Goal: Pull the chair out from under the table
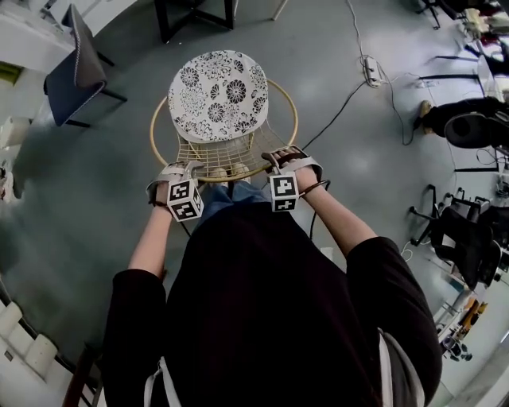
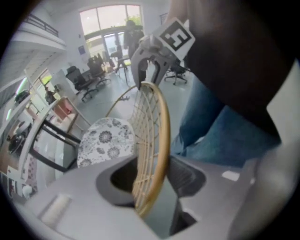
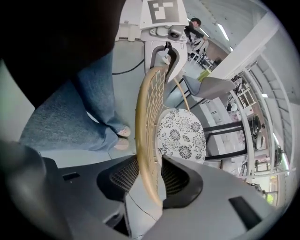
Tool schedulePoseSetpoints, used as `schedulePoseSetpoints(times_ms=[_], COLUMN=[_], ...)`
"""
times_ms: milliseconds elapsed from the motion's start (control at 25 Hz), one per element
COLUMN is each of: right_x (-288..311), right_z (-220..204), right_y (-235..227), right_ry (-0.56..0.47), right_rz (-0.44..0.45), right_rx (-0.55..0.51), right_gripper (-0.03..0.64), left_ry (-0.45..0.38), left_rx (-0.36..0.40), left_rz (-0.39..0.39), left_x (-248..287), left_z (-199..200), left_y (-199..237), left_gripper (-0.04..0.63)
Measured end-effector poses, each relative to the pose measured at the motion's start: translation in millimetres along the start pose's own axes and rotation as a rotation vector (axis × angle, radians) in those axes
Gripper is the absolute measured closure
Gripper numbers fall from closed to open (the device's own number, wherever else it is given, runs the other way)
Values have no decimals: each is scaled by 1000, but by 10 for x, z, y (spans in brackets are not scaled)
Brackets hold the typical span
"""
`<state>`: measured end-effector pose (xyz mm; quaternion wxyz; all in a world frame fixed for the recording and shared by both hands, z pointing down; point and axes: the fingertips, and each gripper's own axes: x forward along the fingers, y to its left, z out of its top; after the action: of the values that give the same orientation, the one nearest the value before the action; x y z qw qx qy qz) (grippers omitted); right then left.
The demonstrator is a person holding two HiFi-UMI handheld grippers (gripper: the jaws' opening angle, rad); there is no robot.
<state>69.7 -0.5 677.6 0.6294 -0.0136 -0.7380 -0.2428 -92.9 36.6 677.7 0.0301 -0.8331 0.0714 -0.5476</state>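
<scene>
The chair has a round floral seat cushion (image 1: 219, 95) and a curved wicker back with a tan rim (image 1: 238, 173); it stands on the grey floor, apart from the black table legs (image 1: 195, 17). My left gripper (image 1: 181, 176) is at the rim's left part and my right gripper (image 1: 288, 163) at its right part. In the left gripper view the rim (image 2: 159, 140) runs between the open jaws of the left gripper (image 2: 150, 180), with a gap beside it. The right gripper (image 3: 143, 176) likewise straddles the rim (image 3: 143, 122), its pads not pressing on it.
A dark grey chair (image 1: 75, 67) stands at the back left. A power strip (image 1: 371, 71) with a cable lies on the floor to the right. Office chairs and gear (image 1: 465, 230) crowd the right edge. The person's feet (image 1: 227, 171) are just behind the chair back.
</scene>
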Motion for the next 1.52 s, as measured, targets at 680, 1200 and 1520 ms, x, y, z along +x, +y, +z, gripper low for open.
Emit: schedulePoseSetpoints(times_ms=[680,1200,1520], right_x=[-1408,-2714,-2841], right_z=[140,13,20], right_y=[-1656,-2145,-2040], right_ry=[-300,-681,-743], right_rz=[-461,-807,-839], right_rx=[627,1165,1195], right_gripper=[595,595,597], left_ry=[-384,-750,-792], left_rx=[-243,-732,-713], left_rz=[551,913,962], left_x=[-1660,-2813,-2986], left_z=[906,1128,1166], left_y=[1246,1535,1482], left_gripper=[588,588,588])
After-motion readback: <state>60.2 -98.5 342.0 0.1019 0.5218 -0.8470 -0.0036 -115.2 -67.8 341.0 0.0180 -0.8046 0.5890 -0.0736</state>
